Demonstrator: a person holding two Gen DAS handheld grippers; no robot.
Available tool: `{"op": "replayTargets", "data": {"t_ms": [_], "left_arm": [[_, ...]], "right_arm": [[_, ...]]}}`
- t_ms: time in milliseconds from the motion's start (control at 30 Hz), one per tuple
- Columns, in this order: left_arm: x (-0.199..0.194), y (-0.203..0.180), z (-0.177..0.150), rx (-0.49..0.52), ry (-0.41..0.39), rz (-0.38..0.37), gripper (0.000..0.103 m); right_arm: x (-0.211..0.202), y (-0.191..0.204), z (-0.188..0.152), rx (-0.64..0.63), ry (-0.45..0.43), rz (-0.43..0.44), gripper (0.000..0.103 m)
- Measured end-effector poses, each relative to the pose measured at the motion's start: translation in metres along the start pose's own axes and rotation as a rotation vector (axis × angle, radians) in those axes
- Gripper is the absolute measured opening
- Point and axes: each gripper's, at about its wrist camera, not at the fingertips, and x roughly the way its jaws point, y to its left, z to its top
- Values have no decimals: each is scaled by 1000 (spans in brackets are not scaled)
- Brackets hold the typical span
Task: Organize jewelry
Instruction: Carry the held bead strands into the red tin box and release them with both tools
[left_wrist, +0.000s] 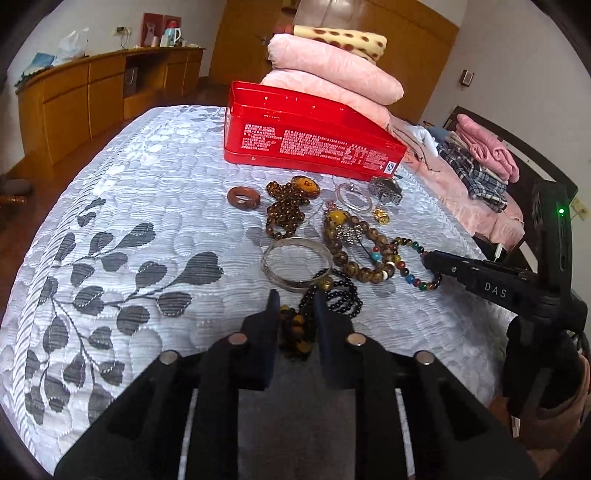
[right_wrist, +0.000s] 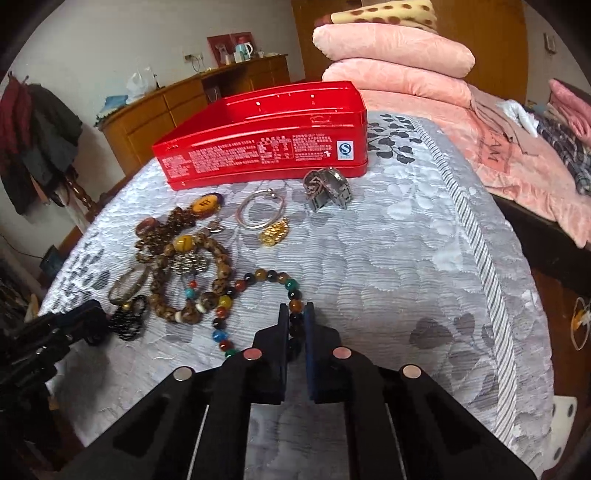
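Jewelry lies scattered on a grey leaf-patterned bedspread (left_wrist: 140, 206) in front of an open red tin (left_wrist: 314, 144). My left gripper (left_wrist: 296, 301) is shut on an amber-and-black bead strand (left_wrist: 295, 328), just below a silver bangle (left_wrist: 295, 264). My right gripper (right_wrist: 296, 312) is shut on the near side of a multicoloured bead bracelet (right_wrist: 275, 275); the rest of its loop rests on the cloth. Between the two lies a large brown bead bracelet (left_wrist: 351, 254). Nearer the tin (right_wrist: 266, 147) are a wooden ring (left_wrist: 243, 197), a thin silver hoop (right_wrist: 260, 210), a gold charm (right_wrist: 275, 232) and a metal watch (right_wrist: 327, 188).
Folded pink quilts (left_wrist: 332, 70) are stacked behind the tin. A pile of clothes (left_wrist: 480, 155) lies at the right on a pink blanket. A wooden sideboard (left_wrist: 85, 96) stands along the far wall. The bedspread's striped edge (right_wrist: 491, 258) drops off at the right.
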Motion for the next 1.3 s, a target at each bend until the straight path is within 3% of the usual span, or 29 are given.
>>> {"op": "replayTargets", "data": {"t_ms": [267, 367, 433, 500, 600, 633, 667, 767, 833, 1033, 1300], "left_arm": [[-7, -9, -5, 9, 3, -34, 8], [-6, -12, -9, 29, 21, -28, 12], [-6, -11, -11, 23, 31, -23, 37], [-8, -12, -15, 19, 33, -37, 50], [-10, -15, -19, 47, 38, -44, 45], [-8, -16, -20, 53, 49, -48, 29], [-4, -17, -22, 52, 66, -59, 22], [0, -20, -24, 74, 51, -57, 21], [1, -20, -22, 63, 42, -72, 12], [-6, -22, -9, 51, -11, -102, 8], [-31, -27, 35, 63, -129, -137, 8]], "right_arm": [[-24, 6, 5, -11, -53, 16, 8], [-27, 7, 5, -18, -58, 13, 8], [-25, 8, 4, -19, -52, 14, 8], [-23, 8, 1, -15, -42, 19, 8], [-22, 9, -1, -11, -38, 21, 8], [-21, 9, -1, -9, -39, 23, 8], [-21, 9, -1, -8, -39, 24, 8], [-20, 10, -2, -8, -37, 28, 8], [-18, 11, -2, -8, -32, 29, 8], [-23, 11, 5, -14, -53, 38, 8], [-44, 17, 40, -58, -132, 51, 8]]}}
